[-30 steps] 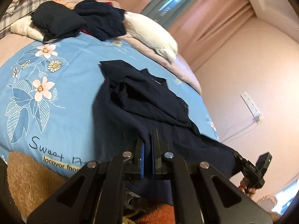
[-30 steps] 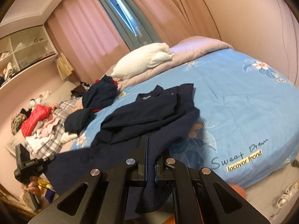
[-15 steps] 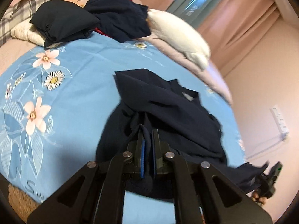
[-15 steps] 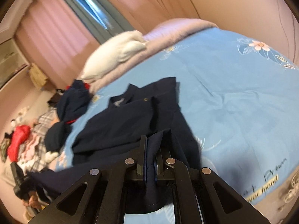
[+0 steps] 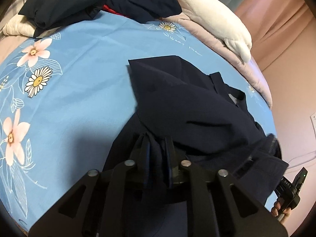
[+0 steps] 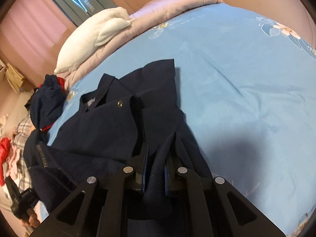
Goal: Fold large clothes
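Lying crumpled on the blue floral bedsheet [image 5: 83,90] is the navy garment [image 5: 177,102], bunched in loose folds toward the near edge of the bed, with its collar opening and a small metal button [image 6: 119,103] facing up in the right wrist view. The sheet's far edge is meeting a mauve quilt [image 6: 177,6], on which a white pillow [image 5: 215,19] is resting.

The left gripper [image 5: 157,150] is pointing down at the near hem of the garment. Its jaws have just been opening and are now standing narrowly apart, with a fold of navy cloth bunched between the blue pads; whether the pads are still pressing on the cloth cannot be told. The right gripper [image 6: 156,162] is doing the same at the garment's other near corner: its jaws have just been parting slightly, a strip of stitched hem is hanging between them, and the pads appear to be only loosely flanking it.

At the far left corner of the bed, a heap of dark clothes [image 5: 94,2] is sitting over a cream cloth [image 5: 15,27]. In the left wrist view, the person's right hand [image 5: 280,210] is showing at the lower right edge, gripping a black handle. In the right wrist view, the left hand [image 6: 32,220] is appearing at the lower left, likewise on a handle.
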`<state>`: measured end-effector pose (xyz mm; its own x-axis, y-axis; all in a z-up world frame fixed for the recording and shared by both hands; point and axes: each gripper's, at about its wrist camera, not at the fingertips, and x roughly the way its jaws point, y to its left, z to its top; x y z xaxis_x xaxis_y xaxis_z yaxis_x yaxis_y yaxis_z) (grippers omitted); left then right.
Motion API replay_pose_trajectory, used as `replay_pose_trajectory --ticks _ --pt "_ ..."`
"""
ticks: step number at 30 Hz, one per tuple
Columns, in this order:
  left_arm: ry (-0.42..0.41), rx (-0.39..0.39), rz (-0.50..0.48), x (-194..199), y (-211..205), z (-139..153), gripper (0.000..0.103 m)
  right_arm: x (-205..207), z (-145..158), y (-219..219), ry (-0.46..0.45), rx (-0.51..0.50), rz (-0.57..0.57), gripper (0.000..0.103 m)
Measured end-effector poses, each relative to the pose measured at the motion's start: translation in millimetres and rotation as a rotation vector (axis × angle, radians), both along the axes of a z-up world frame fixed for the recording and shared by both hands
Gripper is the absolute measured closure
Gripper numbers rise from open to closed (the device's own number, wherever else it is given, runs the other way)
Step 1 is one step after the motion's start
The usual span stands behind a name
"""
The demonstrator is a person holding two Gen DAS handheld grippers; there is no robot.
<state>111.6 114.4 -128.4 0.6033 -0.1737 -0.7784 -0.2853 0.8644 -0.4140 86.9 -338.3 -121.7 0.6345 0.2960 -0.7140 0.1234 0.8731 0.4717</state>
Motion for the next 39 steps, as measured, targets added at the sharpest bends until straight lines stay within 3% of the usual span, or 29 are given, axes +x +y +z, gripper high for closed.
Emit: replay_pose_trajectory --ticks 3,5,7,9,12,18,23,32,34,36,39 --pt "-0.033 -0.026 0.010 -3 3 4 0.074 -7 8 -7 -0.025 0.013 0.000 0.083" --pt "-0.066 0.010 0.032 -10 7 11 0.063 -11 11 -13 -0.049 0.026 -0.003 0.080" --pt "-0.106 0.076 0.069 -17 11 21 0.049 -21 17 -22 -0.083 0.041 -0.021 0.068" --pt "-0.133 0.098 0.088 -23 17 28 0.043 -30 24 -29 -0.127 -0.005 -0.092 0.043" --pt "-0.137 0.083 0.081 -29 25 34 0.039 -49 36 -40 -0.170 -0.104 -0.186 0.041" --pt "-0.144 0.084 0.037 -35 22 32 0.020 -60 33 -46 -0.182 -0.074 -0.118 0.035" --pt "-0.133 0.100 -0.052 -25 5 19 0.019 -43 18 -26 -0.145 -0.115 -0.041 0.035" --pt "-0.045 0.181 -0.097 0 -6 -9 0.019 -24 -9 -3 -0.061 -0.189 0.031 0.036" --pt "-0.043 0.162 -0.100 -5 -1 -10 0.019 -26 -9 -3 -0.072 -0.182 0.038 0.049" --pt "-0.053 0.137 -0.082 -13 6 -6 0.019 -25 -8 -2 -0.084 -0.181 0.043 0.074" --pt "-0.095 0.089 -0.027 -28 21 7 0.019 -28 -6 -3 -0.114 -0.173 0.037 0.090"
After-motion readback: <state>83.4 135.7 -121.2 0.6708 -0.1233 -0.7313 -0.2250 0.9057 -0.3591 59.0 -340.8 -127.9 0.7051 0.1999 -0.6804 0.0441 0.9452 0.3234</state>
